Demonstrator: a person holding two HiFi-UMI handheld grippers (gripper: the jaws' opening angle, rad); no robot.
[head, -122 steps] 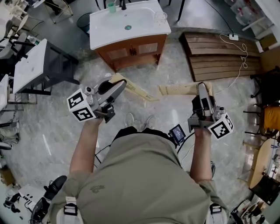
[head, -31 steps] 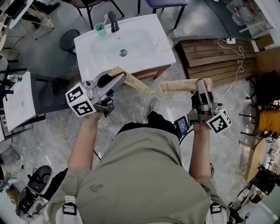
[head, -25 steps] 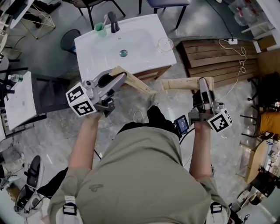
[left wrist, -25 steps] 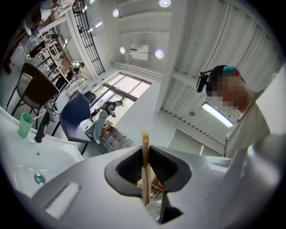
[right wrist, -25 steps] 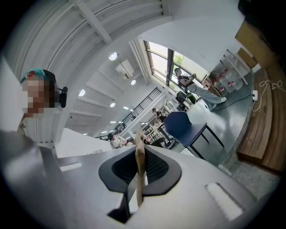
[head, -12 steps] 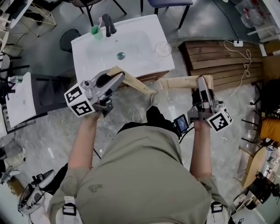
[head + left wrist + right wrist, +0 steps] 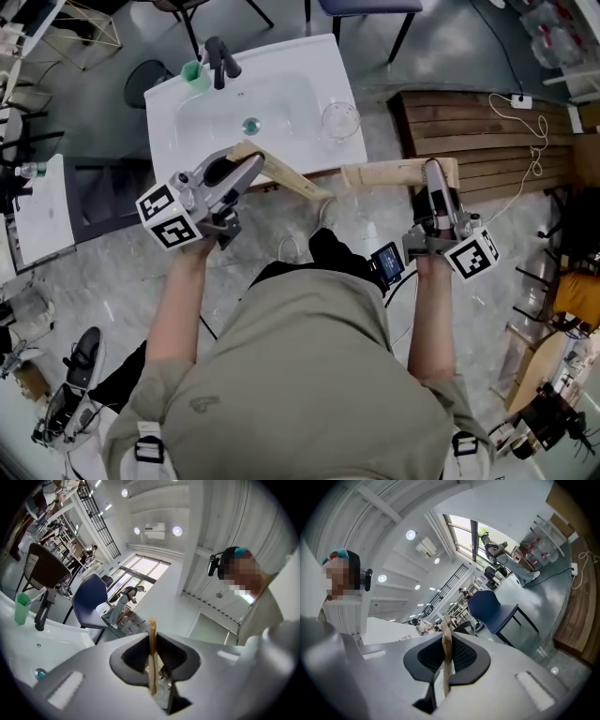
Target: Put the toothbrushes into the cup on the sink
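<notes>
both my claws are clamped, one pack each. left claw (image 7: pixel 251 165) pinches a long flat tan toothbrush pack (image 7: pixel 295 186) that sticks out sideways toward my right, and in the left gripper view its thin edge stands upright between the pads w/ no gap. right claw (image 7: pixel 433 174) grips a second tan toothbrush pack (image 7: pixel 384 175) lying crosswise toward my left, also squeezed edge-on btwn its pads. the packs' free ends are near each other but apart, both in the air over the floor, short of the white rectangular sink on its brown wooden cabinet (image 7: pixel 309 89). two cups sit on it: a small green plastic cup (image 7: pixel 192 73) at the back left corner just beside the black tap (image 7: pixel 217 61), and a clear glass cup (image 7: pixel 339 120) by the right rim. can't tell which is meant; the glass looks empty and is closer, so prob that one. step in hand is the approach, i.e. nothing is in a cup yet. to do it well: go one pack at a time, keep the other claw wide so the ends don't clash, roll the wrist till the pack's free end points down, centre it over the mouth, lower till it touches bottom, then let go. glass so near the edge could tip under a long leaning pack, so ease off slowly.
</notes>
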